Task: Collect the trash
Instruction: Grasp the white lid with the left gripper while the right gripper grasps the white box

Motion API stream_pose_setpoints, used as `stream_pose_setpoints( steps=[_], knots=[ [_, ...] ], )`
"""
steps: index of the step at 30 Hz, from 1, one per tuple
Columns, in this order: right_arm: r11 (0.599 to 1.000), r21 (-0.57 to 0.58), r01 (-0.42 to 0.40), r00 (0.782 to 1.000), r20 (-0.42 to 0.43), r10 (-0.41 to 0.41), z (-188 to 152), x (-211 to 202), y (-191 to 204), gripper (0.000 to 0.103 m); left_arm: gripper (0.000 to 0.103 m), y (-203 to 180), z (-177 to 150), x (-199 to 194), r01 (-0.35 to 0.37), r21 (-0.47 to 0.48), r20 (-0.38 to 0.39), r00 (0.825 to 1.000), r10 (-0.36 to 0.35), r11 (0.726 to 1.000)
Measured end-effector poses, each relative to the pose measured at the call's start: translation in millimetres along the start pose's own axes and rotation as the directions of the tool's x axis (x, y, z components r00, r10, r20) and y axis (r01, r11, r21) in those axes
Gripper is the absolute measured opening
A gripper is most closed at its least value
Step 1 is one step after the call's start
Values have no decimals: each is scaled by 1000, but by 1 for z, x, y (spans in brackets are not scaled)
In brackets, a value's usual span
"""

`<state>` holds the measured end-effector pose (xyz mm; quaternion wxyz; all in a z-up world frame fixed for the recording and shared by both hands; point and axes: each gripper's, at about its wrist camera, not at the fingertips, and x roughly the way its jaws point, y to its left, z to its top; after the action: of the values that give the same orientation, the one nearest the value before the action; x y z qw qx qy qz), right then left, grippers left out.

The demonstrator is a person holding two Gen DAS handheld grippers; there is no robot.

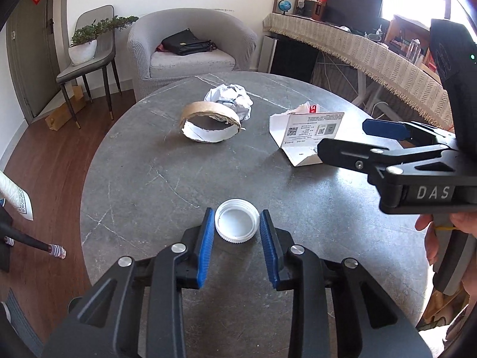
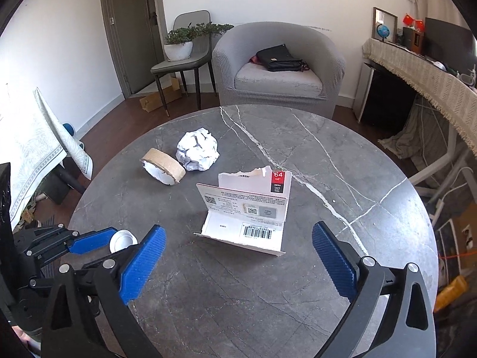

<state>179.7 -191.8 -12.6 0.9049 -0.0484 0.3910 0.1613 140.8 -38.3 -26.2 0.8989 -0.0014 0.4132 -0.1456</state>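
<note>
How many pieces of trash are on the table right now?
4: white cap between the left gripper fingers, cardboard tape ring mid-table, crumpled paper behind it, torn card package before the right gripper.

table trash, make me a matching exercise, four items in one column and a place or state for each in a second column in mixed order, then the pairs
Items:
1. white bottle cap
2. crumpled paper ball
3. empty tape roll
4. torn card package

Places or states:
A. folded open, barcode showing, in front of the right gripper
B. cardboard ring lying next to the paper ball
C. open side up between the blue fingers of the left gripper
D. wadded up, farthest toward the armchair

Pairs: 1-C, 2-D, 3-B, 4-A
</note>
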Motion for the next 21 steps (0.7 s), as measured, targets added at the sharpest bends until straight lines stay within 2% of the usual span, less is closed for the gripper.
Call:
stream_pose_setpoints(
  steps=[11, 21],
  knots=[
    [998, 31, 54, 998, -28, -53, 8, 24, 6, 99, 33, 7, 2, -11, 52, -51, 25, 998, -51, 997],
    [992, 78, 102, 994, -38, -100, 19, 43, 4, 99, 33, 31, -3, -27, 51, -86, 34, 998, -48, 995]
  ],
)
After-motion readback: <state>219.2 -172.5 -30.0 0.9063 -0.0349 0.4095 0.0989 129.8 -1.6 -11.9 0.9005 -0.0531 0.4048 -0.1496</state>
